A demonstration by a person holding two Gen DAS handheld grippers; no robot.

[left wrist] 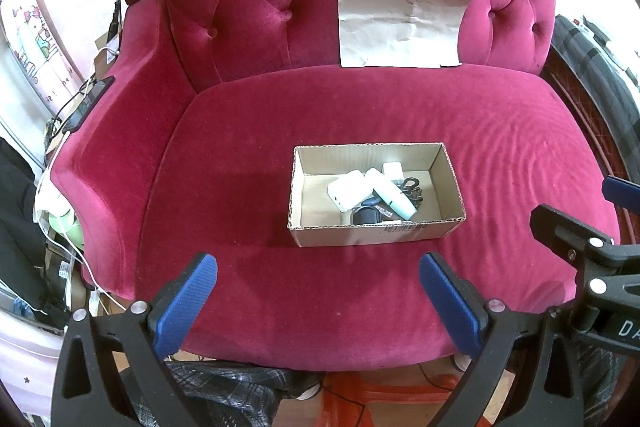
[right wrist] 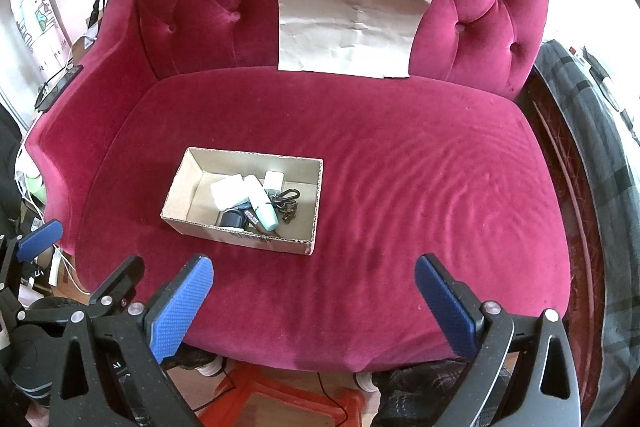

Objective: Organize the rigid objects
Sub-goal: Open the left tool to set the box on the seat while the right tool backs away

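Crimson velvet armchair (left wrist: 360, 115) is filling both views, its tufted back propping a creased sheet of paper (left wrist: 400, 23). Sitting on the seat cushion is an open cardboard box (left wrist: 374, 233), holding a white block (left wrist: 348, 191), a pale tube (left wrist: 390, 193) lying across it, a small white cube (left wrist: 392, 169), a dark round item (left wrist: 366, 215) and a metal clip with chain (left wrist: 412, 187). Left claw (left wrist: 318, 301) and right claw (right wrist: 314, 303) are hovering near the seat's front edge, both spread wide and gripping nothing.
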